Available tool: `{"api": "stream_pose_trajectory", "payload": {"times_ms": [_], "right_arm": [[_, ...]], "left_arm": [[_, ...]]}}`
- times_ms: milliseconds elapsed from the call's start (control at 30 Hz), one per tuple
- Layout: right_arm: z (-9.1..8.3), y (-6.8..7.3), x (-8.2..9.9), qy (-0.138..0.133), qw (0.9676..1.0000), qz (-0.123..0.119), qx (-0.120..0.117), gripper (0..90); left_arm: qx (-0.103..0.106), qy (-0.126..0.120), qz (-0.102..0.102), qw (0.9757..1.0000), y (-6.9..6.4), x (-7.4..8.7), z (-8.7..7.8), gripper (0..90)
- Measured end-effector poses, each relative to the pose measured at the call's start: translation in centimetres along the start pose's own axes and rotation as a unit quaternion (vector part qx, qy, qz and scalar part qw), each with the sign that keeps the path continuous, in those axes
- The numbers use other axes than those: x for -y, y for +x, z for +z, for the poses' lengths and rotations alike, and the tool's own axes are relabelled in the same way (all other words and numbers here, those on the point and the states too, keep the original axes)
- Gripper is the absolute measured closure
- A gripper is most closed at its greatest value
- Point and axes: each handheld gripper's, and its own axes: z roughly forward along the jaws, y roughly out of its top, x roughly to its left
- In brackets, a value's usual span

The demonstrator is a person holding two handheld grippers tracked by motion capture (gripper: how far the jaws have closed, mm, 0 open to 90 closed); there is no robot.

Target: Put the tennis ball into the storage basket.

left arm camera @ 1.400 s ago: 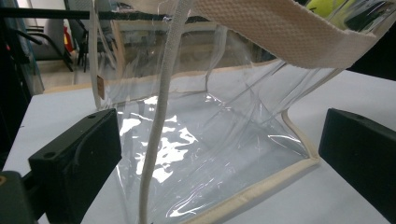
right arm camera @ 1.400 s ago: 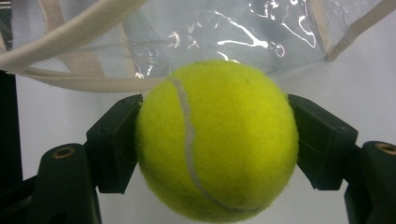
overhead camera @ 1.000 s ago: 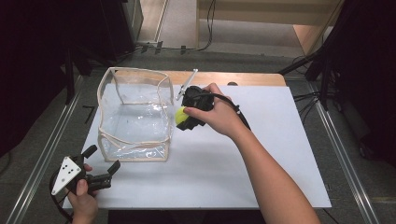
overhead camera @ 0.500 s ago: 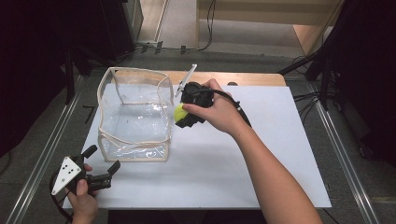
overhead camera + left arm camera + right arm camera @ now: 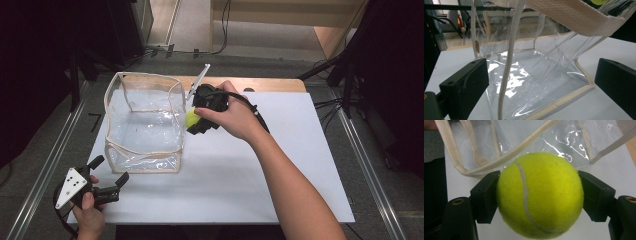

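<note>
Desk [image 5: 280,170]: white rectangular top with a strip of bare wood along the far edge, standing on a grey floor between two metal rails.

Clear plastic box-shaped bag [image 5: 145,125] with cream fabric trim: stands open-topped on the left half of the desk, near its far edge. Walls transparent and creased, with glare on the base. In the left gripper view a cream strap and a thin cream cord hang across its near face. In the right gripper view its trimmed rim and clear walls [image 5: 564,137] lie just behind the ball.

Right gripper [image 5: 192,119]: black, held in the person's right hand, whose forearm comes in from the near right. It sits just right of the bag's right wall, close to the rim, with a black cable looping off its far side. Jaws clamped on the ball, one black pad pressed against each side, as seen in the right gripper view.

Left gripper [image 5: 111,176]: black with a grey three-cornered plate on top, held in the left hand at the near left corner of the desk, just short of the bag. Jaws stand wide apart with nothing between them, aimed at the bag's near lower edge.

Fuzzy yellow-green tennis ball [image 5: 540,195] with a pale curved seam: gripped in the right jaws, raised off the desk, just beside the bag's right wall [image 5: 192,118].
</note>
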Motion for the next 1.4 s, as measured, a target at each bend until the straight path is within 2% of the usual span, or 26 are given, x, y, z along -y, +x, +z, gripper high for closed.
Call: {"api": "stream_pose_trajectory", "payload": {"times_ms": [367,1400], "right_arm": [[-0.9,0.1,-0.7,0.001,1.0,-0.004,0.0,23.0],[-1.3,0.9,-2.9,-0.008,0.9998,-0.018,-0.009,23.1]], "left_arm": [[0.0,0.0,0.0,1.0,0.0,0.0,0.0,0.0],[0.0,-0.001,-0.002,1.0,0.0,0.0,0.0,0.0]]}}
